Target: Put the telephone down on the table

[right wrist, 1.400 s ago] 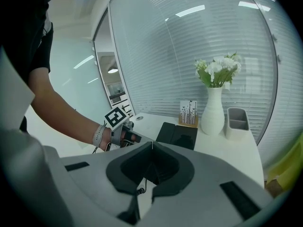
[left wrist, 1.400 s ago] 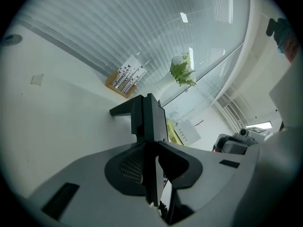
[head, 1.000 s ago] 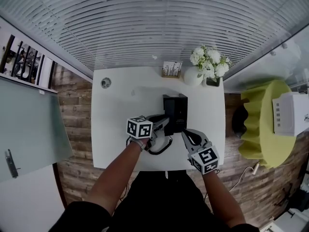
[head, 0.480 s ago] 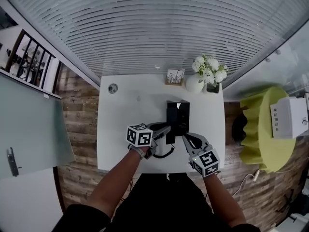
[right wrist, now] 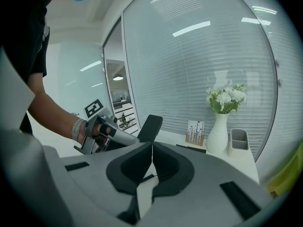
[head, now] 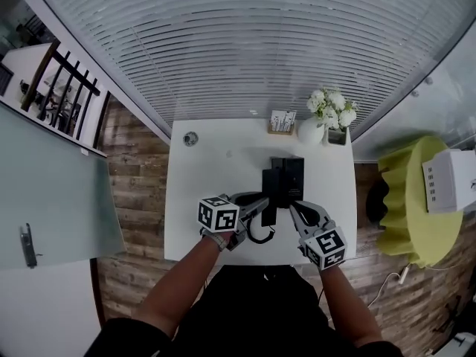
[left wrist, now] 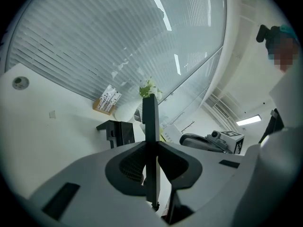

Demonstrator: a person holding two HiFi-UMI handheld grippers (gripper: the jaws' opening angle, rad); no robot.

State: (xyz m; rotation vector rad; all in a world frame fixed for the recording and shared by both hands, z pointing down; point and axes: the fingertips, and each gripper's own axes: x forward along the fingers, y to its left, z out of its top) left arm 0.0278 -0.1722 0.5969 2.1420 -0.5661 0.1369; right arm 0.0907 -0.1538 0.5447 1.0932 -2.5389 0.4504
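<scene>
Telephone handset [left wrist: 150, 115] in left claw [left wrist: 151, 144]

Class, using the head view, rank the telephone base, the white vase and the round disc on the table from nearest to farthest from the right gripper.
1. Telephone base, just ahead of the right gripper.
2. White vase, far edge, right side.
3. Round disc, far left corner.

The black telephone handset [head: 269, 188] is held tilted above the white table [head: 201, 199], clamped edge-on between the jaws of the left gripper [head: 260, 203], just beside the black base [head: 290, 175] that is stood on the table; a cord [head: 259, 234] is looped beneath it
</scene>
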